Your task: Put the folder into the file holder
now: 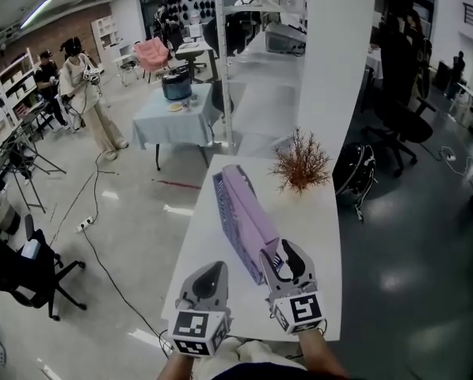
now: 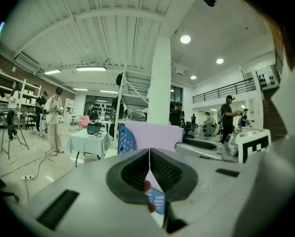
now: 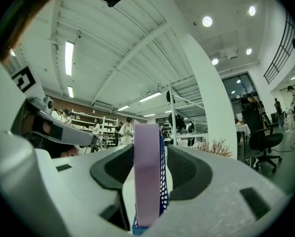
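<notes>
- Our right gripper points level along the long axis of the flat lilac plastic folder, which runs straight away from us down the white table.
- Its jaws stand well apart astride the folder's near end. The right gripper view shows the folder edge-on between them, and we judge that the pads are not pressing on it.
- The folder stands against the wall of the blue perforated file holder, apparently already inside it.
- Our left gripper sits just left of it, closed and empty.
</notes>
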`<state>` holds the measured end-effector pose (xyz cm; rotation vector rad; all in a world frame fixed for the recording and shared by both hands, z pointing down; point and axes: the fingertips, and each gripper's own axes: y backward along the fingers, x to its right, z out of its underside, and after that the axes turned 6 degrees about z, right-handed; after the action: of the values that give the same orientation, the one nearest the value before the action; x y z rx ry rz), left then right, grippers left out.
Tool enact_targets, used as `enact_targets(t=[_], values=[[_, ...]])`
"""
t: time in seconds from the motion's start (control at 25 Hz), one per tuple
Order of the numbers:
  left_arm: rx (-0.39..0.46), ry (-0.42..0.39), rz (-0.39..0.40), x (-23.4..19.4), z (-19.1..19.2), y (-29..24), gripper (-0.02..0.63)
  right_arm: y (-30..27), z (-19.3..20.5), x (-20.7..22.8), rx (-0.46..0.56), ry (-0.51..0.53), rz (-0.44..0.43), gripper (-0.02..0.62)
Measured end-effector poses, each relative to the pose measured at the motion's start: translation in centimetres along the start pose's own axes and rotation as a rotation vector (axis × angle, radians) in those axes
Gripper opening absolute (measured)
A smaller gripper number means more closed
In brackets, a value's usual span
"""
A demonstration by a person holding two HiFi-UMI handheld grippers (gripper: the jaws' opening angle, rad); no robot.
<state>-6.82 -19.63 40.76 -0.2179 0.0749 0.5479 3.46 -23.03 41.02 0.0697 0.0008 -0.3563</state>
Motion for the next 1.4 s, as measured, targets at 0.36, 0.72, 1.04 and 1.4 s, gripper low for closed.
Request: enact_targets(t=[0.36,0.72,1.04,1.4], values=[[0.030,-0.014,-0.017,0.8,-0.5,-0.5,0.006,1.6,-0.4,0.7,0.004,0.001,-0.016,0.186],[0.028,-0.029,0.034,1.5,-0.1,-1.2,0.005,2.8,0.3,1.8,-0.029,0.054,0.077,0.127],[0.048,-0.047,0.092,1.9,-0.4,-0.5,0.005,4.5,-0.3,1.9,-0.050,0.079,0.163,0.057],[0.051,-0.052,0.157,3.0,-0.2,1.5,0.005,7.1,-0.8,1.3,-0.051,0.087,0.234,0.002]])
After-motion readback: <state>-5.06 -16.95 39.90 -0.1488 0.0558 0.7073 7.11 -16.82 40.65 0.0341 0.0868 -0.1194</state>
